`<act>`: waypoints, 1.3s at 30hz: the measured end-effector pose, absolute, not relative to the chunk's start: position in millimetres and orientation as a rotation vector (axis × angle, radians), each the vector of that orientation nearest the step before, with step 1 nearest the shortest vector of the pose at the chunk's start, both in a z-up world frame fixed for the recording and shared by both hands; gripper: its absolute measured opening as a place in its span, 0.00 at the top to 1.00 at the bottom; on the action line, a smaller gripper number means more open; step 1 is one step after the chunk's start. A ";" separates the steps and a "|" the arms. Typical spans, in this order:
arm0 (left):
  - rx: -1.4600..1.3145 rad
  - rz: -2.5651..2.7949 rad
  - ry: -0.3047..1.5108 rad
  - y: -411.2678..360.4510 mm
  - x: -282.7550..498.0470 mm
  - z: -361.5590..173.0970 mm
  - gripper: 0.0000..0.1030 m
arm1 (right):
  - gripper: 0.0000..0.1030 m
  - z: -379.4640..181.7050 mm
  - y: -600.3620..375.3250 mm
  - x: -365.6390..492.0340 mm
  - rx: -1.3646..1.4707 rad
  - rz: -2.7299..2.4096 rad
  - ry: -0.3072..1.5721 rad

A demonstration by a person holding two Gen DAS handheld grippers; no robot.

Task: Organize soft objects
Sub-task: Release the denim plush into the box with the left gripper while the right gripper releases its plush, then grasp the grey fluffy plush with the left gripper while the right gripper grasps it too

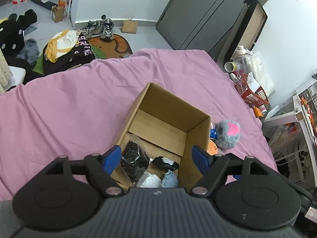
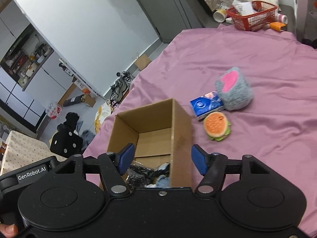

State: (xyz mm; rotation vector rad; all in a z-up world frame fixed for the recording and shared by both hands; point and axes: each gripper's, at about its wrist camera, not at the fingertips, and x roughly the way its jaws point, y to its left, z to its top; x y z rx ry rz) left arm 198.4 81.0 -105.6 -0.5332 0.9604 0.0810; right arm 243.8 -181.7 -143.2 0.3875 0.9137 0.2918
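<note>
An open cardboard box [image 1: 168, 109] [image 2: 181, 130] stands on the pink bedsheet [image 1: 69, 103]. Inside lie a black beaded bag [image 1: 133, 158], a black-and-white item [image 1: 166, 162], a white soft item [image 1: 149, 181] and a pale blue one [image 1: 170, 179]. My left gripper [image 1: 156, 156] hangs open above the box's near end, empty. My right gripper [image 2: 162, 159] is open too, its fingers straddling the box's right wall. To the right of the box lie a grey plush paw with a pink pad [image 2: 233, 89] [image 1: 227, 133], a blue packet [image 2: 206, 104] and a plush burger [image 2: 217, 127].
A red basket [image 2: 253, 17] [image 1: 251, 93] with bottles and jars sits at the bed's far right corner. Clothes, shoes [image 1: 103, 28] and a paper bag [image 1: 129, 26] lie on the floor beyond the bed. A dark door [image 1: 198, 13] stands behind.
</note>
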 end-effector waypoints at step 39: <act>-0.263 0.122 0.802 -97.7 242.3 -78.5 0.29 | 0.26 -169.6 -356.2 315.7 0.604 0.303 0.823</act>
